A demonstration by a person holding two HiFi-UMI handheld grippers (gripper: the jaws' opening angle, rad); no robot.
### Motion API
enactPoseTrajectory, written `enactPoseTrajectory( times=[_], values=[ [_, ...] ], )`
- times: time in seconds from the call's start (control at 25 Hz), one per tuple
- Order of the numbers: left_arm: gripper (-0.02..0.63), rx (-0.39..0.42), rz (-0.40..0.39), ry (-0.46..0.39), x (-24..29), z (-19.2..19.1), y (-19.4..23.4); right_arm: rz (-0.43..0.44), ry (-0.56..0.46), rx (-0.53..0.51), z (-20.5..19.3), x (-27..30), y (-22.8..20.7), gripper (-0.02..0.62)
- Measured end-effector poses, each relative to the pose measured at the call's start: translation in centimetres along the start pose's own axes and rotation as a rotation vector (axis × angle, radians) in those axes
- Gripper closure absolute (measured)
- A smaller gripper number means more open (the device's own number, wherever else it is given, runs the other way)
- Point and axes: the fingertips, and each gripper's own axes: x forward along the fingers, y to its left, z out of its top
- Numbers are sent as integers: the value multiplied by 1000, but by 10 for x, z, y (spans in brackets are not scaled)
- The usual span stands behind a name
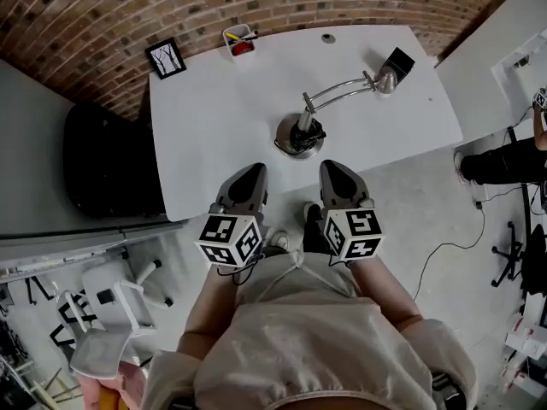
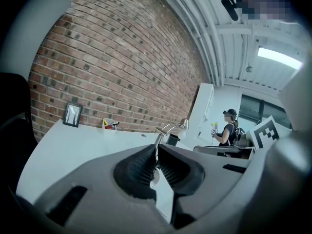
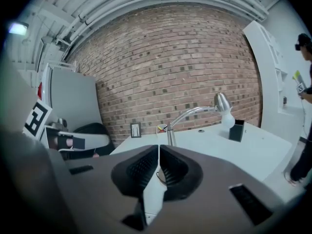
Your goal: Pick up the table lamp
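A chrome table lamp (image 1: 301,133) stands on the white table (image 1: 214,126), round base near the front edge, curved arm reaching right to its head (image 1: 385,80). My left gripper (image 1: 255,173) and right gripper (image 1: 330,171) hover at the table's front edge, just short of the base, one on each side. Both are shut with nothing between the jaws. In the left gripper view the lamp's stem (image 2: 158,138) rises just beyond the closed left gripper (image 2: 157,162). In the right gripper view the lamp (image 3: 195,113) stands ahead of the closed right gripper (image 3: 159,162).
A framed picture (image 1: 166,58) and a small pen holder (image 1: 240,40) sit at the table's back, a black box (image 1: 397,63) by the lamp head. A dark chair (image 1: 107,161) stands left of the table. A person (image 2: 229,128) stands far right.
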Motion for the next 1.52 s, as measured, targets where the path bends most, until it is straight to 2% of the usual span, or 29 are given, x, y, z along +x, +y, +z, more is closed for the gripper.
enactPoseTrajectory(
  times=[0.44,0.56,0.76,0.84,0.88,0.92,0.96,1.08,1.52],
  values=[
    [577,-88,198,-38,72,9,16,184,104,-103,13,79,-57,566],
    [577,-120,267,-32,81,-3,15,264,133,-141,8,89,-64,566],
    [577,-174,353,-25,82,-17,17,422,149,-197,5,97,-49,565],
    [577,-183,372,-17,81,-22,20,431,133,-208,7,102,-43,561],
    [577,-188,379,-14,80,-25,22,435,126,-206,8,105,-40,531],
    [577,-195,385,-12,79,-27,23,441,117,-200,10,107,-36,445],
    [577,-204,388,-11,79,-30,25,444,105,-193,12,109,-32,409],
    [577,-234,384,-8,80,-36,27,427,75,-192,17,118,-25,370],
    [577,-282,372,52,81,-57,63,333,74,-177,18,167,-9,353]
  ],
)
